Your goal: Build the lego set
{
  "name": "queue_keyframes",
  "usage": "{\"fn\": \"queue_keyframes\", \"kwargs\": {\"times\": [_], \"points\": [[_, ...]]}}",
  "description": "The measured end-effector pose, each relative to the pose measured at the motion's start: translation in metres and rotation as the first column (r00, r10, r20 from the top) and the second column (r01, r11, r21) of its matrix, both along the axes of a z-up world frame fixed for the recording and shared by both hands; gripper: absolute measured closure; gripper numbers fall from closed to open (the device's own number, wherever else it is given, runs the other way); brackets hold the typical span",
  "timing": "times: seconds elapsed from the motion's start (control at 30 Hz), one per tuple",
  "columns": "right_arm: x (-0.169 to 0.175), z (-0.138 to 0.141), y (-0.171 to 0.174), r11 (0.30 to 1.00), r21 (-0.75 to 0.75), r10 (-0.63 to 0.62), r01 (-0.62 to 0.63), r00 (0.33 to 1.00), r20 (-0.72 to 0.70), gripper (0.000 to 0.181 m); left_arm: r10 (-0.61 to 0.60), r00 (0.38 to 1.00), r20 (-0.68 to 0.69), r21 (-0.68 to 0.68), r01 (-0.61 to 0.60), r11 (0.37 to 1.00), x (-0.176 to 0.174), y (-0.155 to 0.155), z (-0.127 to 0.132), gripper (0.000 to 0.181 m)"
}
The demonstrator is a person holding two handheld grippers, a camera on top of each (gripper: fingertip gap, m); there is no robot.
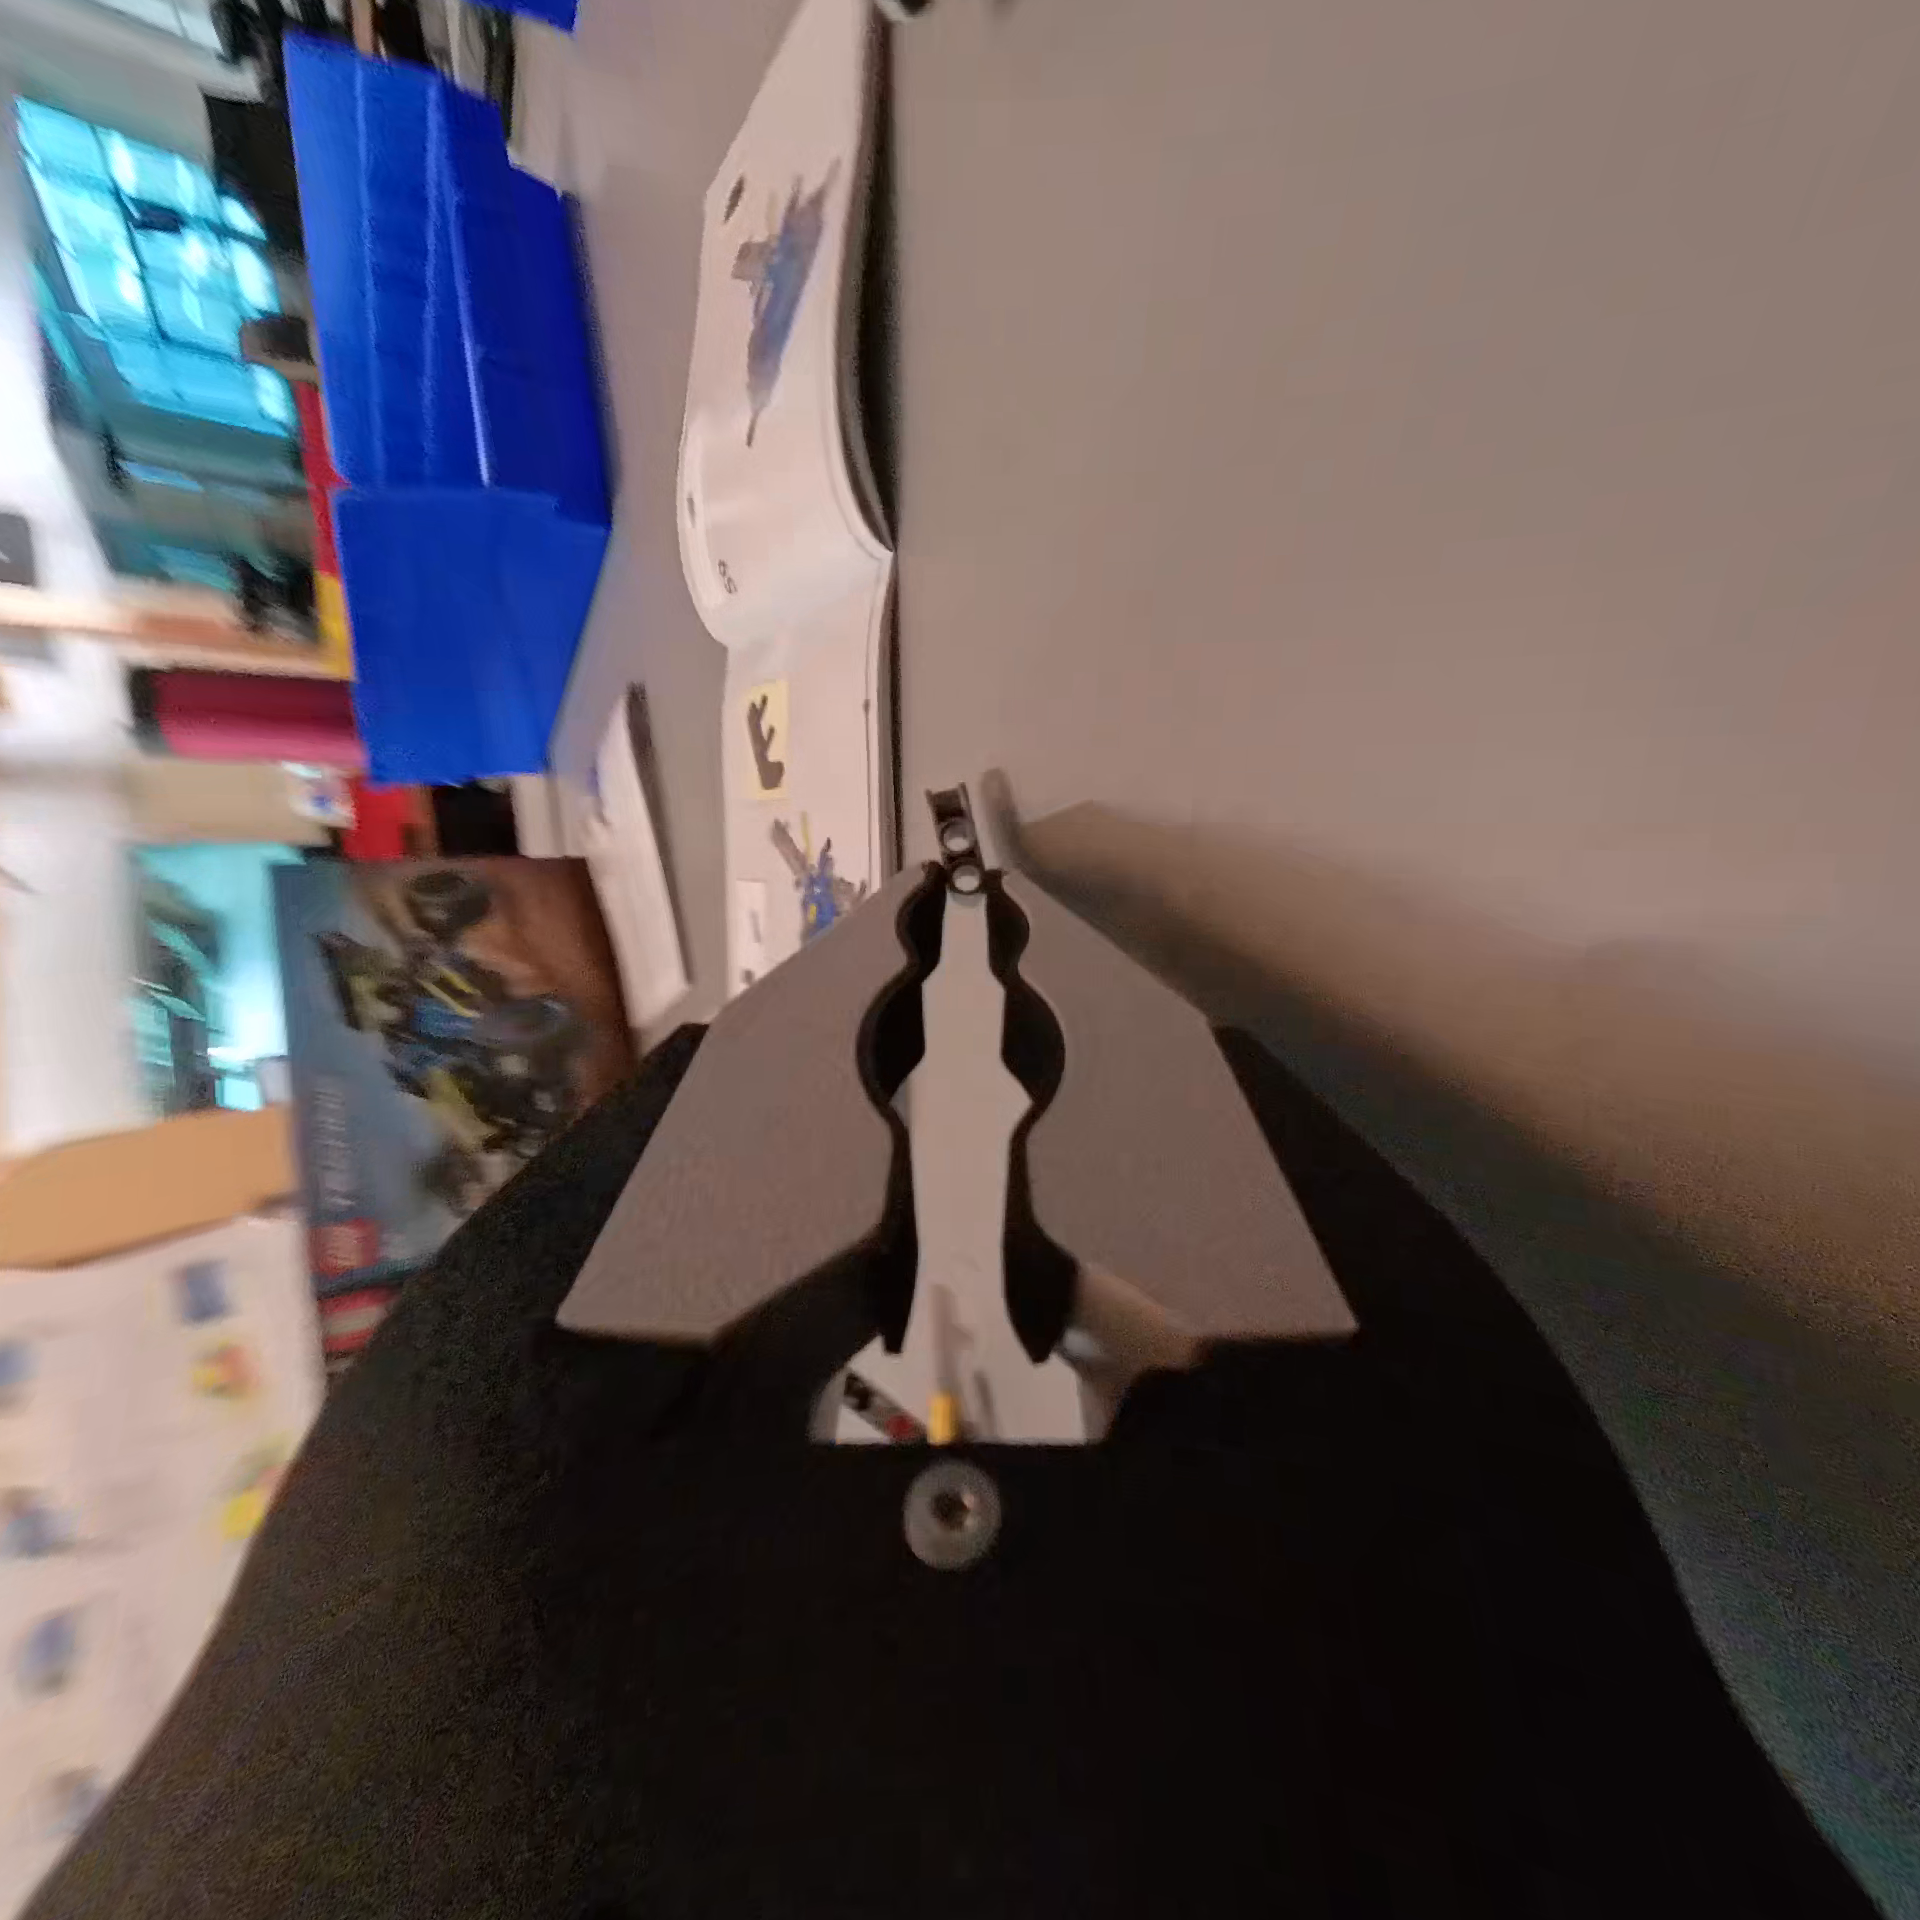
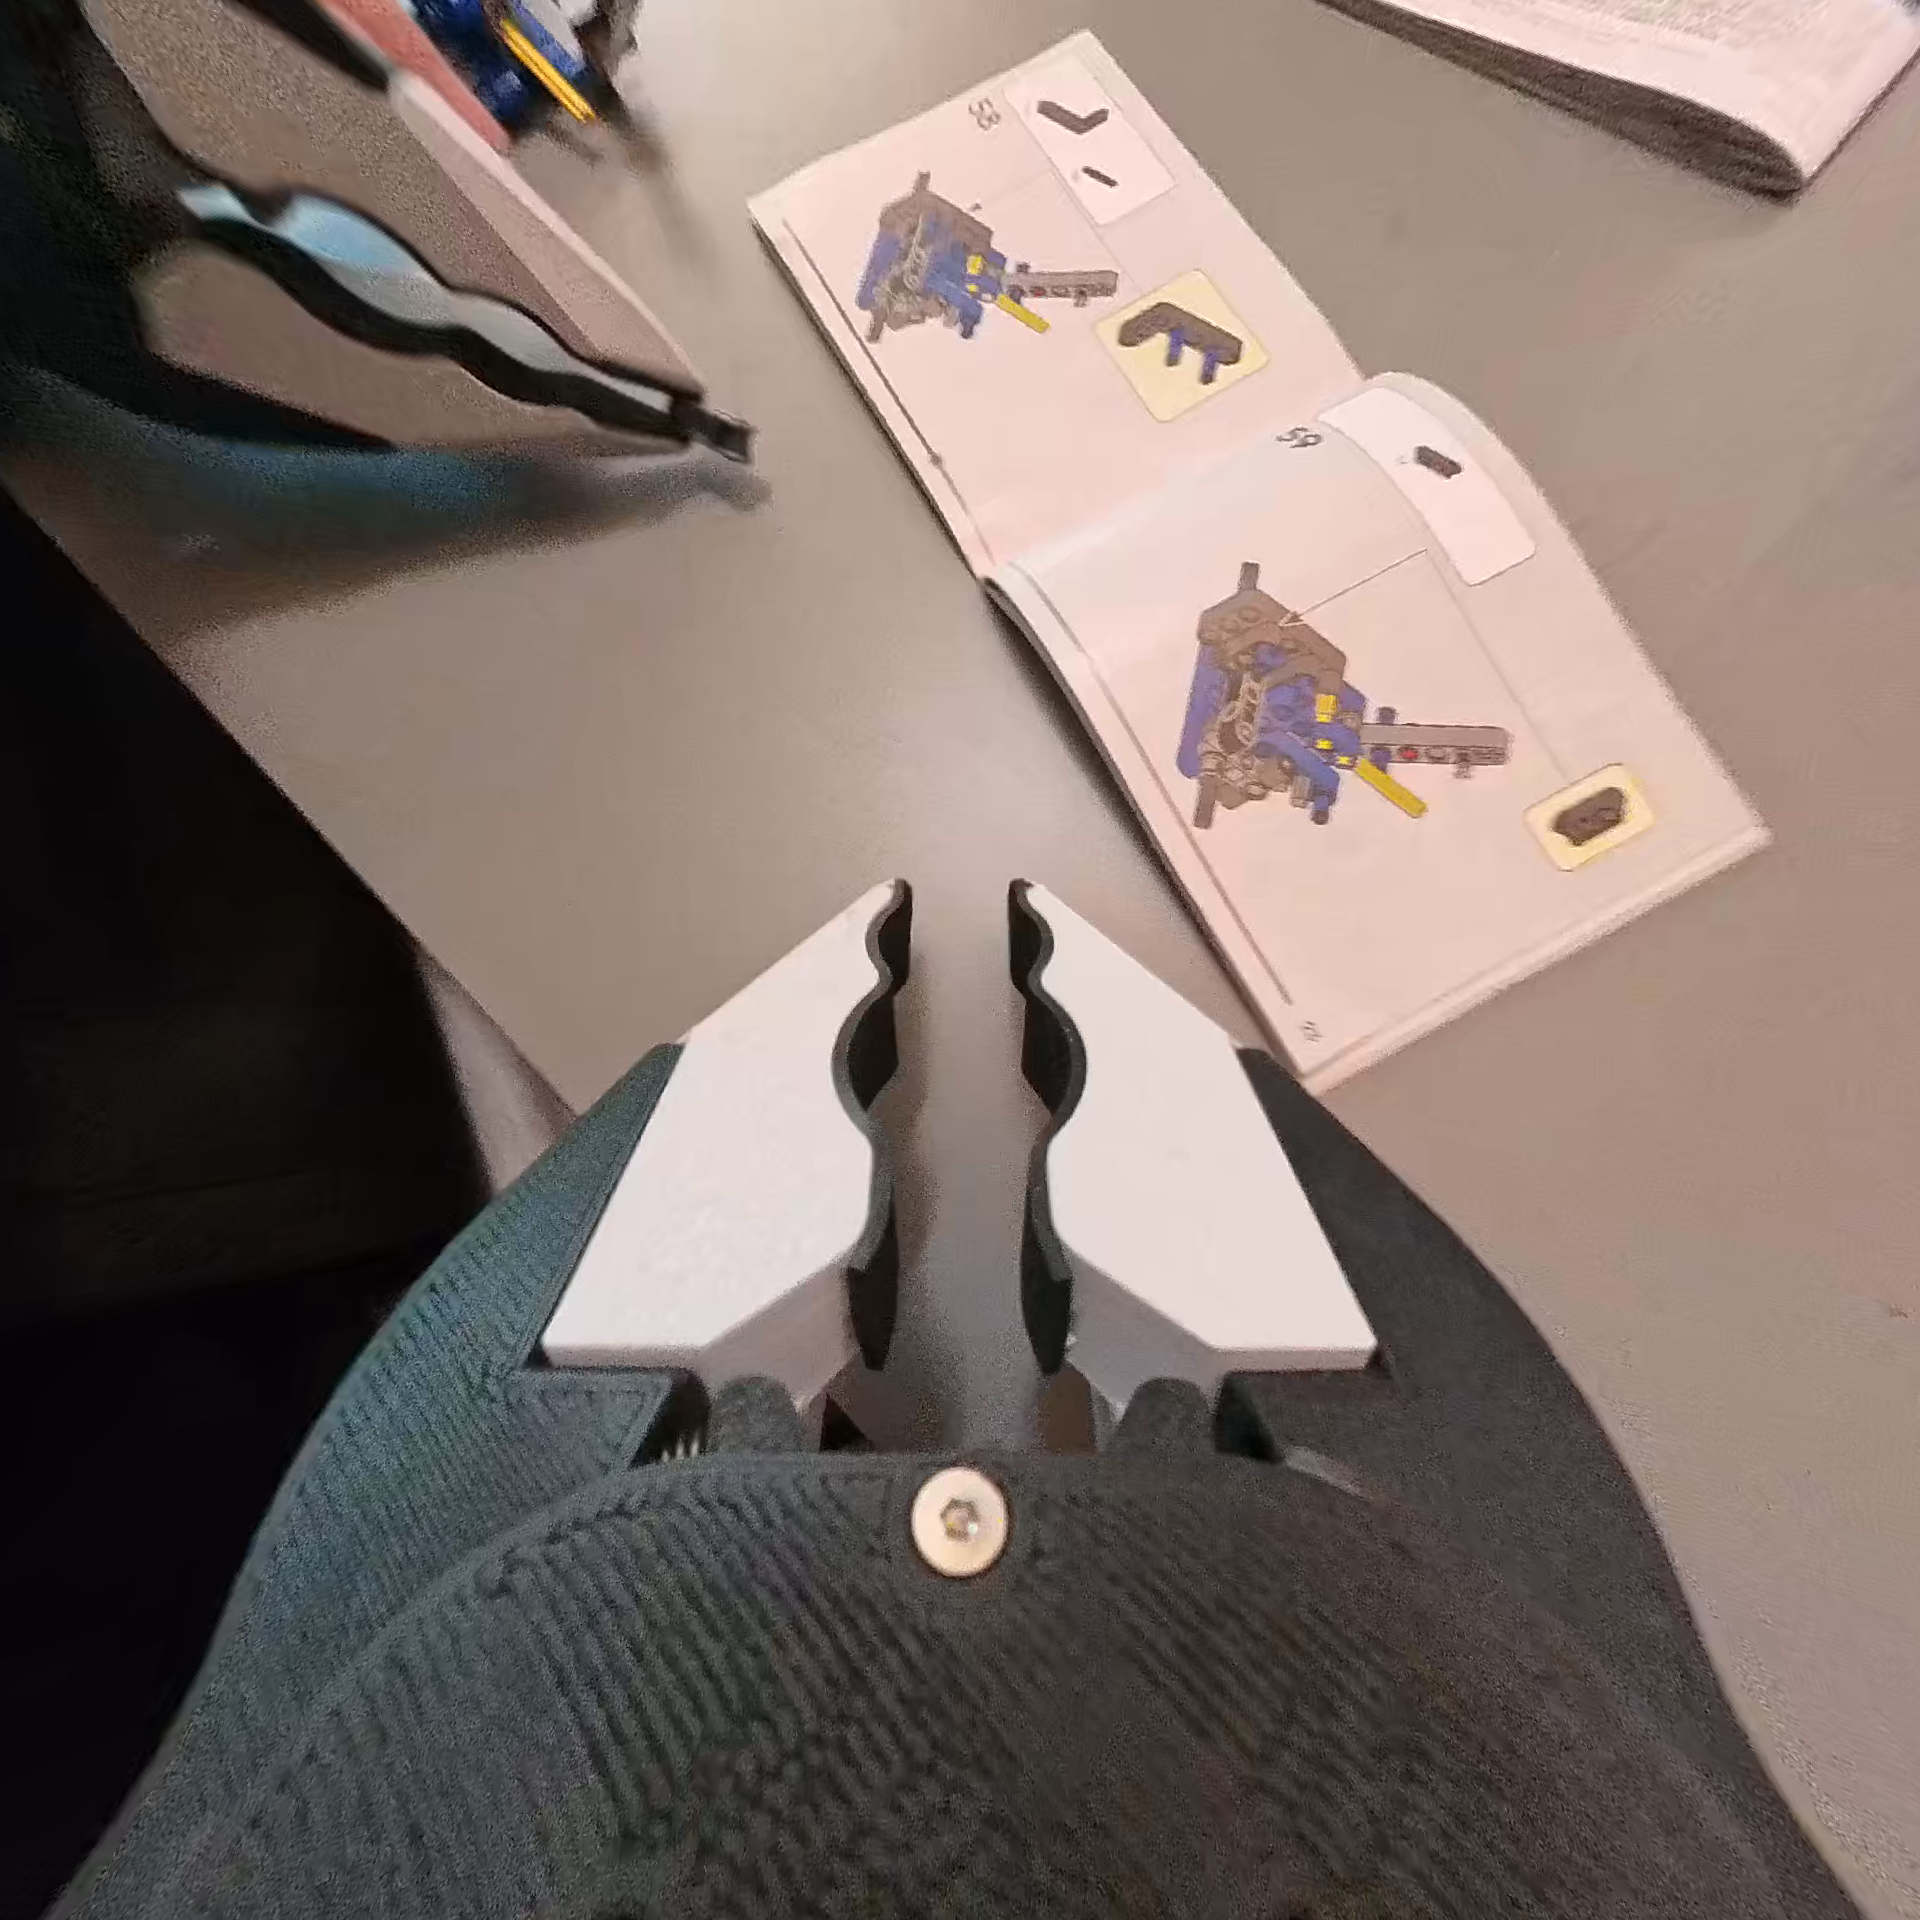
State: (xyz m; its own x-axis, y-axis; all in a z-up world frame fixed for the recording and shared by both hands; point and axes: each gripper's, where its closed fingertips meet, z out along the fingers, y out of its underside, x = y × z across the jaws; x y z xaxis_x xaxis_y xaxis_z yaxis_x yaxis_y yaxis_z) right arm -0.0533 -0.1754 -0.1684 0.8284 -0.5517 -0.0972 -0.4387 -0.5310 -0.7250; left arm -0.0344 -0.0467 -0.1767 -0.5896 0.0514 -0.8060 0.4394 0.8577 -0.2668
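My left gripper [image 1: 964, 881] is shut on a small black lego beam [image 1: 956, 836] with round holes, which sticks out past its fingertips; the view is rolled sideways. The same gripper shows at the upper left of the right wrist view [image 2: 717, 428], with the black piece at its tips above the grey table [image 2: 644, 727]. My right gripper [image 2: 960, 894] is open and empty, low over the table. The open instruction booklet [image 2: 1247, 582] lies just right of it and also shows in the left wrist view [image 1: 790, 436].
A blue and yellow lego assembly [image 2: 530, 52] sits blurred at the top left of the right wrist view. A second stack of printed sheets [image 2: 1662, 83] lies at the top right. Blue bins [image 1: 457, 416] and the lego box [image 1: 447, 1049] stand beyond the booklet.
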Motion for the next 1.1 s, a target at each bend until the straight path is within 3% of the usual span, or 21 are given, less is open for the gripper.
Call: {"fn": "queue_keyframes", "kwargs": {"times": [0.03,0.27,0.6,0.8,1.1], "points": [[-0.002,0.001,0.003,1.0,0.029,0.003,-0.002,1.0,-0.029,0.163,-0.018,0.998,0.06,0.045,0.015,0.999,0.002,0.0,0.0,0.177],[-0.001,0.003,-0.009,0.996,0.06,-0.061,0.065,0.996,-0.069,0.159,-0.073,0.991,0.111,0.049,0.068,0.996,-0.002,-0.011,0.004,0.177],[-0.029,0.003,0.045,0.974,0.176,0.167,-0.141,0.976,-0.138,0.154,-0.197,0.941,0.275,0.088,0.18,0.98,-0.009,-0.022,0.025,0.177],[-0.023,0.025,0.048,0.946,0.287,0.172,-0.15,0.984,-0.054,0.155,-0.217,0.932,0.291,0.059,0.209,0.976,-0.014,-0.026,0.029,0.177],[-0.024,0.024,0.065,0.925,0.328,0.22,-0.195,0.975,-0.041,0.162,-0.231,0.91,0.344,0.024,0.238,0.971,-0.02,-0.027,0.042,0.177]]}}
